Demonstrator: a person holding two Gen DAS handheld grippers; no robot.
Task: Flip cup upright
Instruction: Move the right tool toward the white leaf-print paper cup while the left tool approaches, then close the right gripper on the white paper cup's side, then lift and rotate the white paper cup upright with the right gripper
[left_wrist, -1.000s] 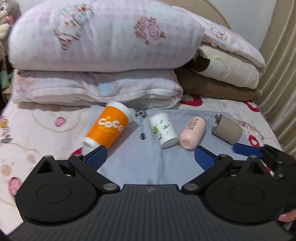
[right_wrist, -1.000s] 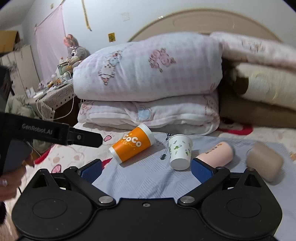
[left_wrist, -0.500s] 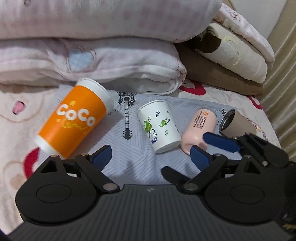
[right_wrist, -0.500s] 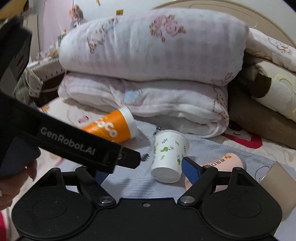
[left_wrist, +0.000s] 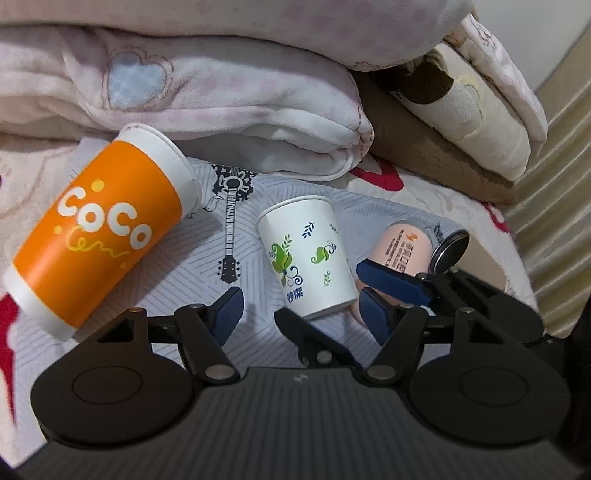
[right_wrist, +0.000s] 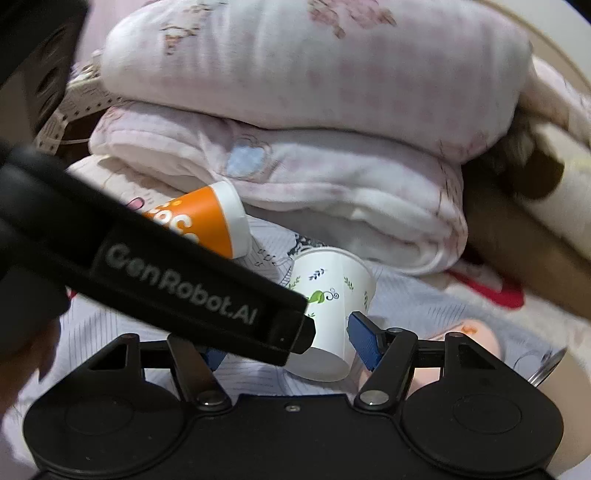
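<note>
A white paper cup with green leaf print (left_wrist: 308, 258) lies on its side on the grey cloth (left_wrist: 207, 251), base toward me. My left gripper (left_wrist: 301, 310) is open, its blue fingers on either side of the cup's base, close in front of it. My right gripper (right_wrist: 288, 341) is open around the same cup (right_wrist: 330, 306); its right finger (right_wrist: 364, 341) is beside the cup and its left finger is mostly hidden by the left gripper's black body (right_wrist: 147, 258). An orange "CoCo" cup (left_wrist: 99, 229) lies on its side to the left.
A pink bottle (left_wrist: 402, 251) and a tan cylinder with a metal lid (left_wrist: 448, 253) lie right of the white cup. Folded pink quilts (left_wrist: 221, 92) and pillows (left_wrist: 461, 92) are stacked right behind the cups. A curtain (left_wrist: 554, 184) hangs at the right.
Both grippers have moved forward and down to the white leaf-print cup. The left gripper has shifted right off the orange cup, and the two grippers now crowd together.
</note>
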